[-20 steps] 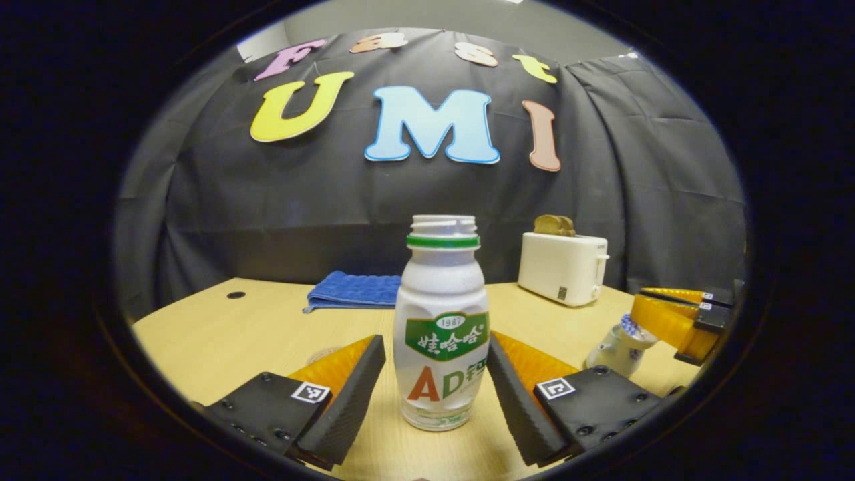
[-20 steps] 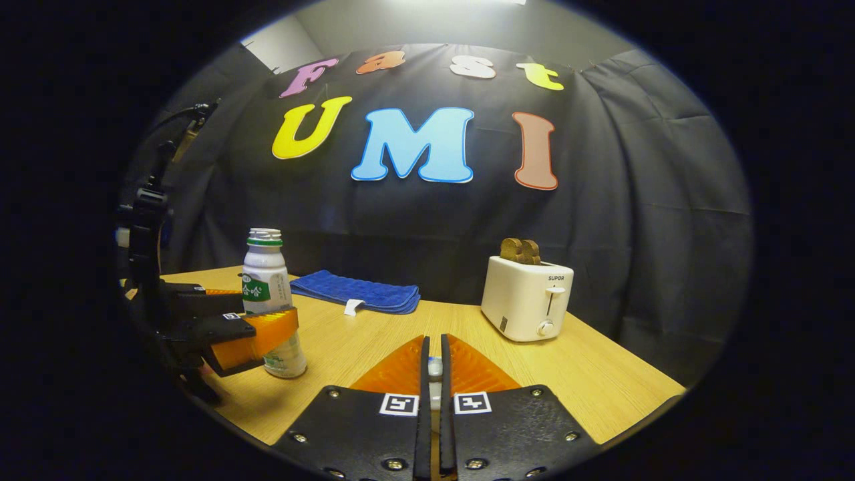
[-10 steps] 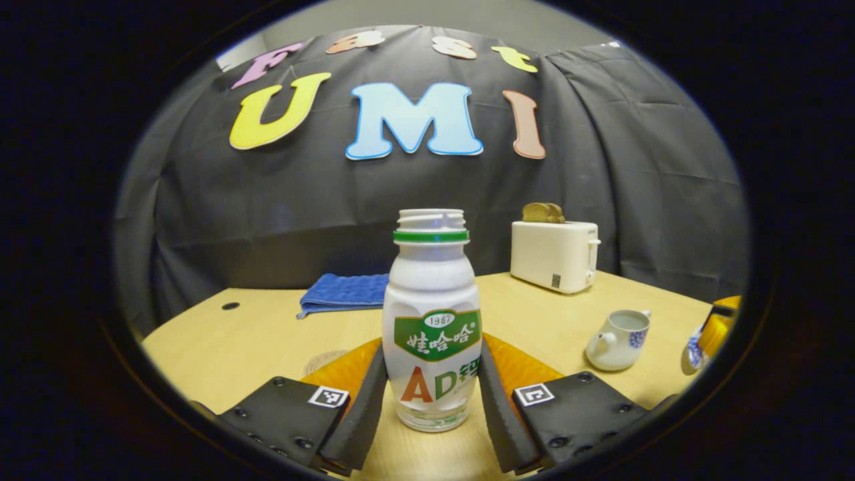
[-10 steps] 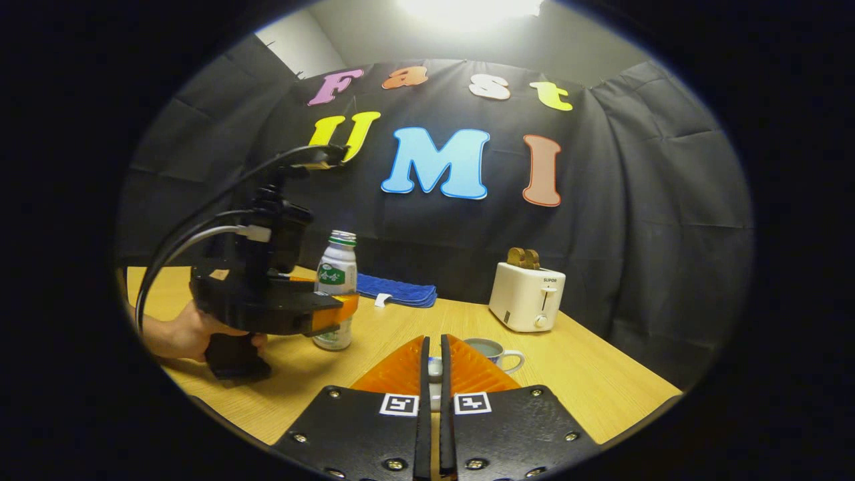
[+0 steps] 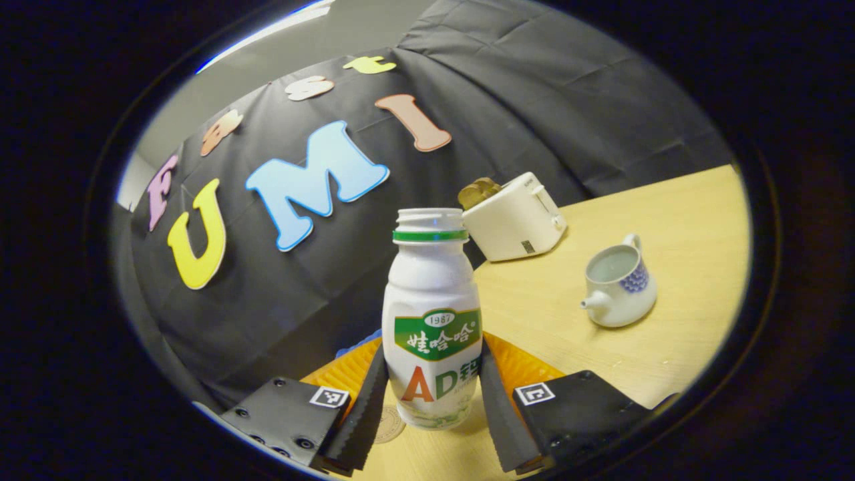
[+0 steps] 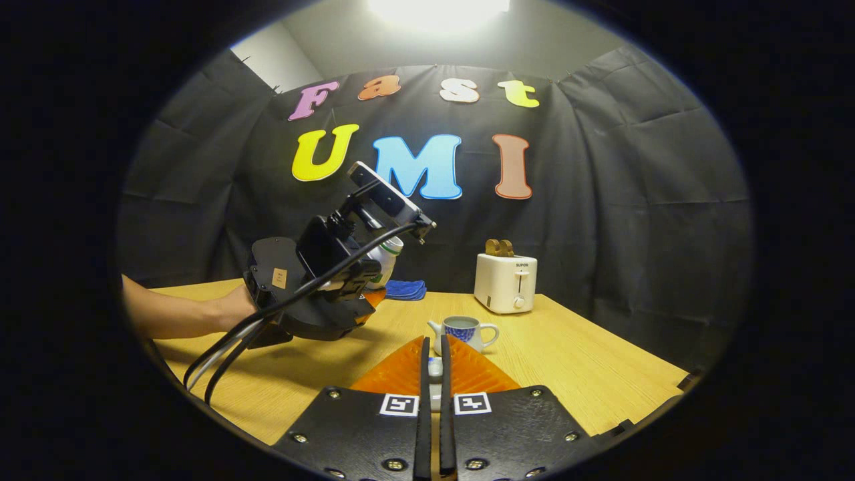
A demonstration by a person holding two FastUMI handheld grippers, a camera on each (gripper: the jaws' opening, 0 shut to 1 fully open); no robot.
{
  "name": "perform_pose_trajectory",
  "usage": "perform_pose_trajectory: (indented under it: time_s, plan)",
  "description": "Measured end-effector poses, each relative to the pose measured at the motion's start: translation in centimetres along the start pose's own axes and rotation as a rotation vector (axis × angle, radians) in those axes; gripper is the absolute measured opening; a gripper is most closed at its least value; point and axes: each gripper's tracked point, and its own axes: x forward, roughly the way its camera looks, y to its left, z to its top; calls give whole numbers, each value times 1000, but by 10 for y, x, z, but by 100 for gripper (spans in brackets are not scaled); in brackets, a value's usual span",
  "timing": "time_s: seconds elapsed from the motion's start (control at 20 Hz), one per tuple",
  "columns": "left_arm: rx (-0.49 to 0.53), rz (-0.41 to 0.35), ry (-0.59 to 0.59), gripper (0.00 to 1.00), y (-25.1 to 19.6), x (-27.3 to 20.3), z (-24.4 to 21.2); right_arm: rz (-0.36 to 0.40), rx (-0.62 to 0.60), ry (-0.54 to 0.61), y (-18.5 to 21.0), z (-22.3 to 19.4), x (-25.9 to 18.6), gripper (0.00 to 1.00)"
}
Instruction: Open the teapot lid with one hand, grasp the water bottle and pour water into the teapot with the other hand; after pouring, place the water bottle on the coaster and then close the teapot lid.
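Note:
In the left gripper view, my left gripper (image 5: pixel 427 394) is shut on the white water bottle (image 5: pixel 431 321), which is uncapped and lifted off the table. The view is tilted. The white teapot (image 5: pixel 618 287) stands open to the right, with water inside. A round coaster (image 5: pixel 387 424) lies on the table below the bottle. In the right gripper view, my right gripper (image 6: pixel 434 347) is shut on the small teapot lid (image 6: pixel 435 369), held back from the teapot (image 6: pixel 464 332). The left gripper (image 6: pixel 314 294) hangs left of the teapot, with the bottle's neck (image 6: pixel 389 254) tipped toward it.
A white toaster (image 6: pixel 505 282) with bread slices stands at the back of the wooden table (image 6: pixel 588 361). A folded blue cloth (image 6: pixel 405 289) lies behind the left gripper. A person's forearm (image 6: pixel 174 314) reaches in from the left.
The left gripper shut on the bottle, lifted it and tilted it toward the teapot. The right gripper drew back with the lid, leaving the teapot open.

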Motion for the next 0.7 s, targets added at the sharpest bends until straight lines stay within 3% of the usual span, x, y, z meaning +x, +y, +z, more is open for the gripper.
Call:
perform_pose_trajectory:
  time_s: [0.1,0.15,0.2,0.25,0.45,0.7]
  plan:
    - [92,-26,1,76,-12,5,1,-21,9,22,-9,-7,-5,5]
    - [126,-34,-2,80,-14,6,2,-28,6,23,-12,-7,-6,5]
    - [172,-71,-17,76,-25,10,2,-41,11,21,-18,-8,-8,5]
    - [228,-100,-18,80,-34,11,-2,-54,17,16,-23,-6,-10,5]
    - [407,-97,-20,80,-41,25,0,-92,22,15,-37,-10,-14,5]
    - [527,-116,-37,80,-55,29,3,-92,9,-1,-40,-9,-17,5]
